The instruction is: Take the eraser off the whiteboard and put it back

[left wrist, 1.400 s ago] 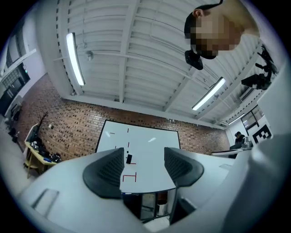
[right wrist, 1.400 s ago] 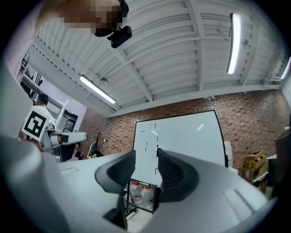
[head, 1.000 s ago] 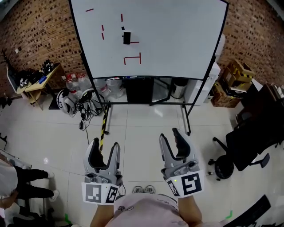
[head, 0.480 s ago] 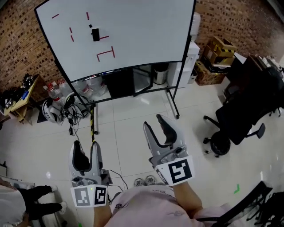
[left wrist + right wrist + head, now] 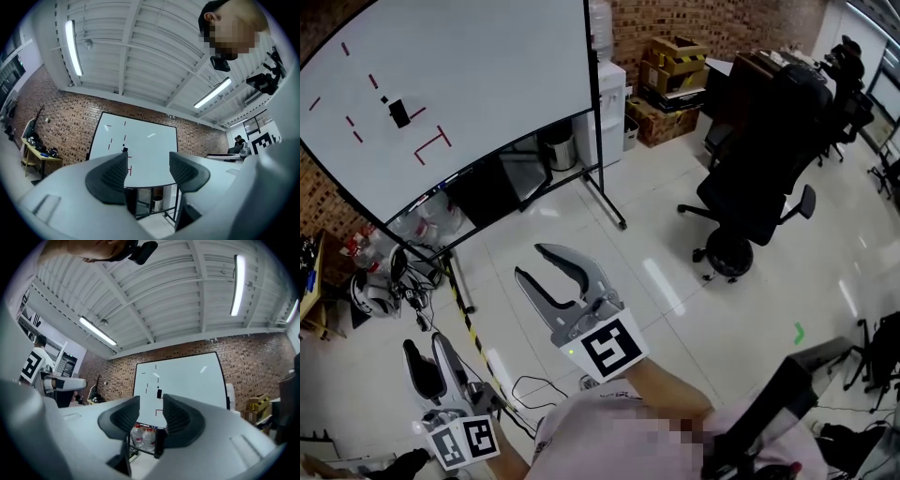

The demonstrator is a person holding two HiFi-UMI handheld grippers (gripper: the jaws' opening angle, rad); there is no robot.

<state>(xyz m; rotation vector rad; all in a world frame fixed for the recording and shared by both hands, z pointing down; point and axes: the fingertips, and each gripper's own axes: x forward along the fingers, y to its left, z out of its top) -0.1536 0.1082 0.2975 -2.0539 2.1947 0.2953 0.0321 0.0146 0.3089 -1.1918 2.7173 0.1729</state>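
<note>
The eraser [image 5: 398, 113] sits as a small black block on the whiteboard [image 5: 487, 84], among red marks at the upper left of the head view. It probably clings there by a magnet. That placing suits both an eraser waiting to be lifted and one already returned. Both grippers are well apart from the board: the left gripper [image 5: 427, 349] at lower left, the right gripper [image 5: 530, 261] near centre. The left one's fingers [image 5: 110, 176] and the right one's fingers [image 5: 123, 418] are spread and pinch nothing, and both grippers point toward the board.
</note>
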